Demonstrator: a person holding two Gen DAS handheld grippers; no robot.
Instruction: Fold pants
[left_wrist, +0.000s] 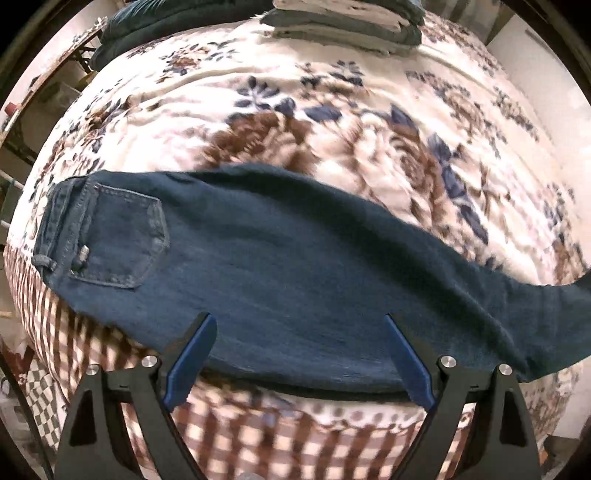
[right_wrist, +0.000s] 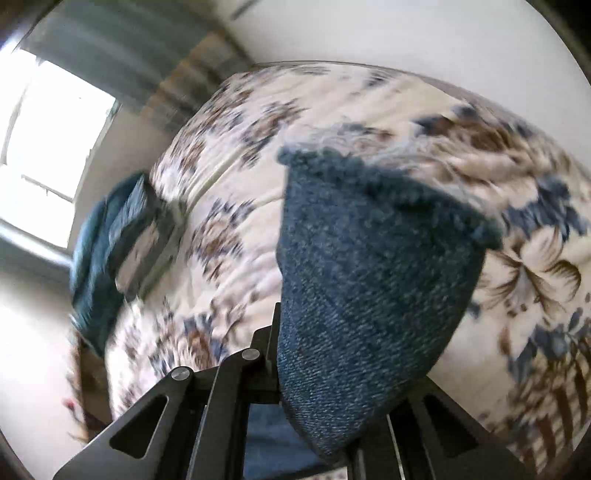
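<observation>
Pants (left_wrist: 295, 266): soft, heavy denim across frame centre on bed (left_wrist: 332, 122) | my left claw (left_wrist: 297, 354) apart, empty | my right claw (right_wrist: 332, 424) clamped on hem; grip waistband, left of frame, next.

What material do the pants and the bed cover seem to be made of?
Pants: likely denim, dark blue and matte, judging by the woven grain, stitched back pocket and frayed hem. Bed cover: probably plush fleece, soft with a floral print; its surface looks fuzzy and rippled.
</observation>
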